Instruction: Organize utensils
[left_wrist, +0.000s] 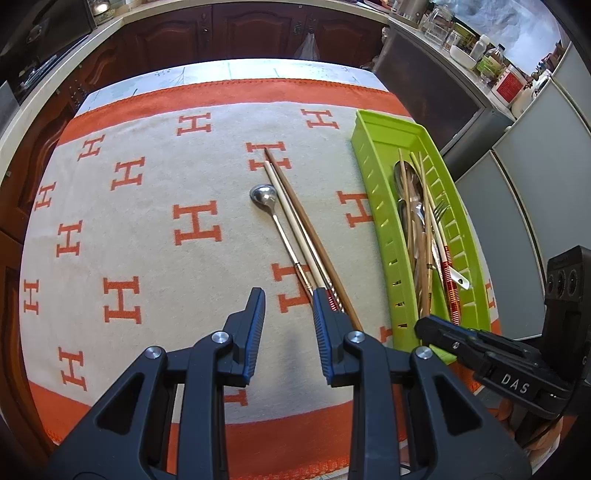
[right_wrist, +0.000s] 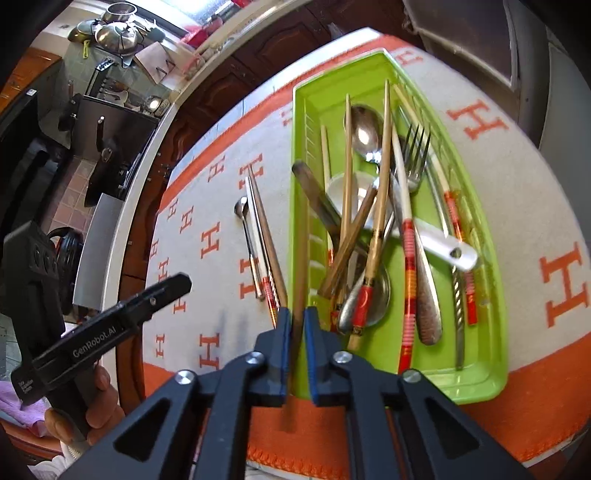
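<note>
A small steel spoon (left_wrist: 263, 197), a white chopstick (left_wrist: 291, 221) and a brown chopstick (left_wrist: 314, 240) lie side by side on the blanket. My left gripper (left_wrist: 289, 306) is open and empty, low over their handle ends. A green tray (left_wrist: 373, 155) on the right holds several spoons, chopsticks and a fork (right_wrist: 415, 155). My right gripper (right_wrist: 294, 321) is shut on a brown wooden utensil (right_wrist: 301, 236), blurred, held over the tray's (right_wrist: 495, 332) left wall. The loose spoon (right_wrist: 242, 210) and chopsticks (right_wrist: 264, 229) also show in the right wrist view.
The table is covered by a white and orange H-patterned blanket (left_wrist: 155, 229). Dark wooden cabinets (left_wrist: 236, 33) stand behind it. A counter with jars and bottles (left_wrist: 472, 51) runs at the right. Pots (right_wrist: 114, 29) and a stove stand at the far left.
</note>
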